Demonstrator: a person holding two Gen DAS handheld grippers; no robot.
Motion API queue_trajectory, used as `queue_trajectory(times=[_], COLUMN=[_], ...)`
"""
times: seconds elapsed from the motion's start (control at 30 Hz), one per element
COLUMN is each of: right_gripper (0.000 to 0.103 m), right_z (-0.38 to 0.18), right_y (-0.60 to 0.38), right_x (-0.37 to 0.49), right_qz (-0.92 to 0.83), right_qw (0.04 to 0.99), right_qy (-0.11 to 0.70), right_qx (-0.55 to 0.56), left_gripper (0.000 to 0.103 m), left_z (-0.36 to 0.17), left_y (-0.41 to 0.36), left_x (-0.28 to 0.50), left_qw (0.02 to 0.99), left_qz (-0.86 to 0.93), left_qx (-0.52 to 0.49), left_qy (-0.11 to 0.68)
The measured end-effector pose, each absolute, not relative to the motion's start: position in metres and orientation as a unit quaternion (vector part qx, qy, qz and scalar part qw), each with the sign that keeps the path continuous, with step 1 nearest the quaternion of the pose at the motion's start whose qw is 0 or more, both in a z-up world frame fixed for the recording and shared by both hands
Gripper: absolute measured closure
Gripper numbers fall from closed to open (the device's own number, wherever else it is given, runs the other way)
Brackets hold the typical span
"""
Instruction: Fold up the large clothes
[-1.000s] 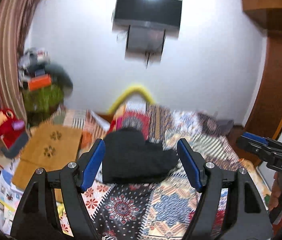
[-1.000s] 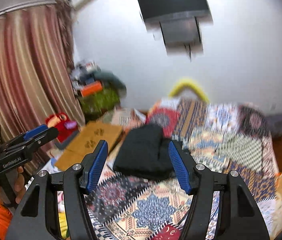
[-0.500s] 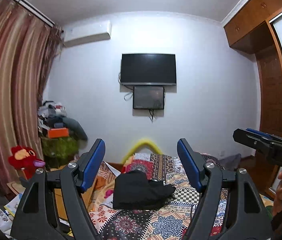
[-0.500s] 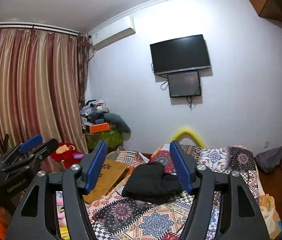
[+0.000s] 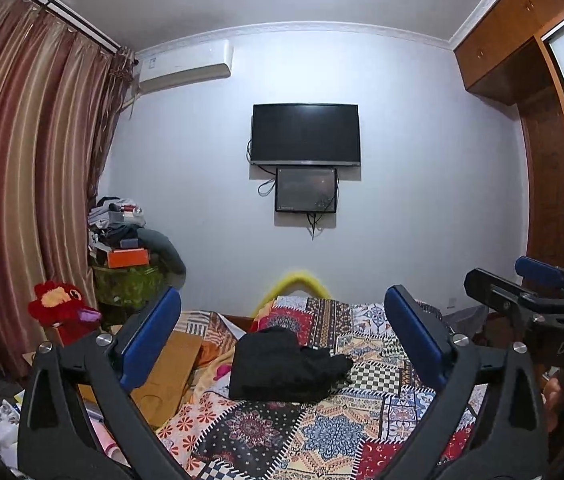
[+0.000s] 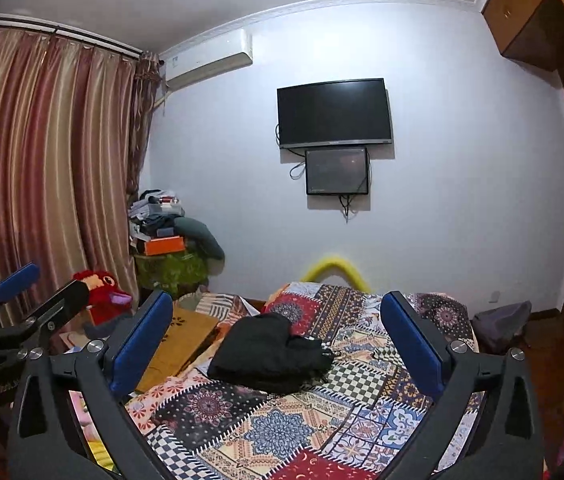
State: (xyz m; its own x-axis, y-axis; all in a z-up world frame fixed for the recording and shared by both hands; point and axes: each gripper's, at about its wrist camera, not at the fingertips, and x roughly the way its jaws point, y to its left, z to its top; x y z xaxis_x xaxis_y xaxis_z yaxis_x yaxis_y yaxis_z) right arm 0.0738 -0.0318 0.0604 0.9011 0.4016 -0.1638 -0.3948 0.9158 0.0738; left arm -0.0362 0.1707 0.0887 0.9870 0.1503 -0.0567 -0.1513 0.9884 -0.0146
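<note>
A black garment (image 5: 282, 364) lies folded into a thick bundle on the patchwork bed cover (image 5: 334, 436); it also shows in the right wrist view (image 6: 269, 352). My left gripper (image 5: 282, 320) is open and empty, held well back from and above the garment. My right gripper (image 6: 277, 320) is open and empty, likewise away from it. The right gripper shows at the right edge of the left wrist view (image 5: 530, 296), and the left gripper at the left edge of the right wrist view (image 6: 29, 300).
A brown board (image 5: 169, 372) and a red plush toy (image 5: 61, 308) lie left of the bed. A cluttered pile (image 5: 129, 248) stands in the corner by the curtain (image 5: 21, 200). A TV (image 5: 306, 134) hangs on the far wall. A wardrobe (image 5: 554, 184) stands right.
Both grippers tilted up and drew back from the bed, so the garment now sits lower and smaller in view. Both stayed open. The garment has not moved.
</note>
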Motion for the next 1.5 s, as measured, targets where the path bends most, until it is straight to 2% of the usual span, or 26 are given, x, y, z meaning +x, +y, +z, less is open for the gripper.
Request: queue_trajectory(times=[1.5], right_gripper=[0.0], right_z=[0.052], right_y=[-0.043], right_x=[0.073], right_qz=[0.195], right_qw=[0.972], right_qy=[0.131], right_qx=[0.021], left_gripper=[0.0], left_z=[0.063], left_y=[0.17], left_x=[-0.013], left_qw=[0.994], left_qz=[0.076], left_qx=[-0.014], left_qy=[0.076])
